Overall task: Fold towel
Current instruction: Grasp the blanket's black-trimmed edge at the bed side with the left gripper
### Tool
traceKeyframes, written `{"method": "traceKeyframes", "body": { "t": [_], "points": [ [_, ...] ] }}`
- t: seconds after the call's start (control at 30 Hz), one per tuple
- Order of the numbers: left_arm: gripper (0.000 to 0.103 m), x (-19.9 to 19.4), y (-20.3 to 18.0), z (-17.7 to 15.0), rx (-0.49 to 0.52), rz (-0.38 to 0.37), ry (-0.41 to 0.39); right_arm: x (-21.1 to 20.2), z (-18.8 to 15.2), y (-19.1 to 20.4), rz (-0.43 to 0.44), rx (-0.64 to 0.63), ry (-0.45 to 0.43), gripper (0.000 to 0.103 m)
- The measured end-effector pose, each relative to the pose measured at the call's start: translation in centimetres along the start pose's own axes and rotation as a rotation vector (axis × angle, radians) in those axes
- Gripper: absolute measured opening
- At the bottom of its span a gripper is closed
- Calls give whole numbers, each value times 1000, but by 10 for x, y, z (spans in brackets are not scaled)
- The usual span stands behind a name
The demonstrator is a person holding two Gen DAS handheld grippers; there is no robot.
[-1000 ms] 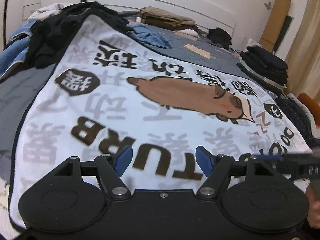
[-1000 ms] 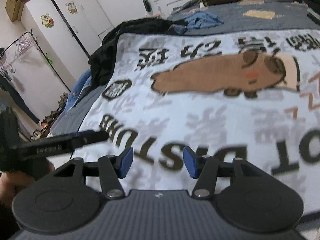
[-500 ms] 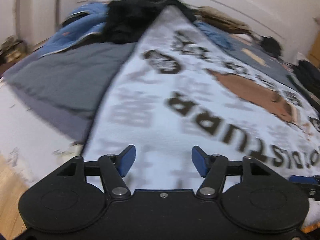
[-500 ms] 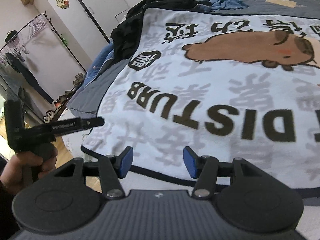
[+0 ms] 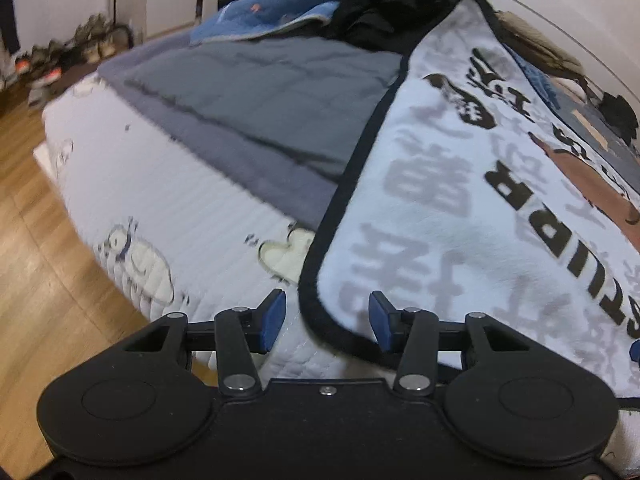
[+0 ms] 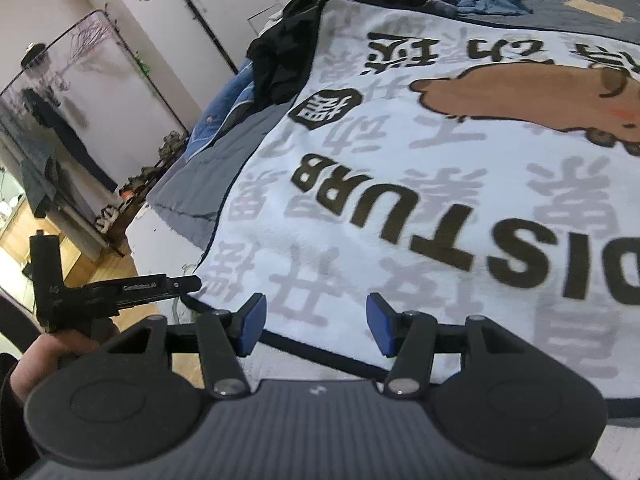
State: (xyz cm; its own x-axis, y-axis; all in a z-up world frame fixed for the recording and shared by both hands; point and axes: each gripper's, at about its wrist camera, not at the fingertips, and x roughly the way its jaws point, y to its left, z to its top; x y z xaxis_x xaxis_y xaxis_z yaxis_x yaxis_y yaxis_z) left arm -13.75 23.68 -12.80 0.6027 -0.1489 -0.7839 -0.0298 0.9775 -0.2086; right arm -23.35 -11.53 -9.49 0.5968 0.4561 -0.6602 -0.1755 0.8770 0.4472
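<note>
- The towel [image 5: 460,216] lies spread flat and face up over the bed [image 5: 168,216], a large white fleece-looking sheet with a dark bound hem, big printed letters and a brown animal drawing. No fold shows in the part that either view takes in.
- Its near left corner [image 5: 316,300] hangs a little over the mattress edge, right in front of the left gripper [image 5: 327,316].
- The left gripper has its blue pads spread wide with nothing between them; the corner's hem sits in the gap, not pinched.
- The right gripper [image 6: 316,326] is likewise spread apart and empty, poised over the near hem [image 6: 320,350] further along the same edge.
- Judging by its look, the towel is soft, limp and fairly light for its size; it will sag and drag rather than hold a shape, and the plush pile may cling to the grey quilt [image 5: 256,120] beneath.
- The bound hem looks like the firmest place to pinch: one corner per gripper, both layers of trim well inside the pads so that it does not slip out.
- A black garment [image 6: 280,60] touches the far left edge and may snag.
</note>
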Motion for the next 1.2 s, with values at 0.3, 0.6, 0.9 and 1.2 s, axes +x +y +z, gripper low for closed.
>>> {"method": "traceKeyframes", "body": {
  "t": [0.3, 0.6, 0.9, 1.2],
  "points": [
    [11, 6, 10, -2, -59, -107, 14, 7, -2, 9, 9, -22, 17, 54],
    [7, -21, 28, 5, -142, -125, -78, 1, -1, 8, 16, -23, 3, 54],
    [7, -48, 43, 10, -164, -100, -93, -6, 4, -6, 9, -14, 0, 54],
    [7, -55, 40, 10, -150, -36, -85, -11, 7, -28, -12, 5, 6, 54]
  ]
}}
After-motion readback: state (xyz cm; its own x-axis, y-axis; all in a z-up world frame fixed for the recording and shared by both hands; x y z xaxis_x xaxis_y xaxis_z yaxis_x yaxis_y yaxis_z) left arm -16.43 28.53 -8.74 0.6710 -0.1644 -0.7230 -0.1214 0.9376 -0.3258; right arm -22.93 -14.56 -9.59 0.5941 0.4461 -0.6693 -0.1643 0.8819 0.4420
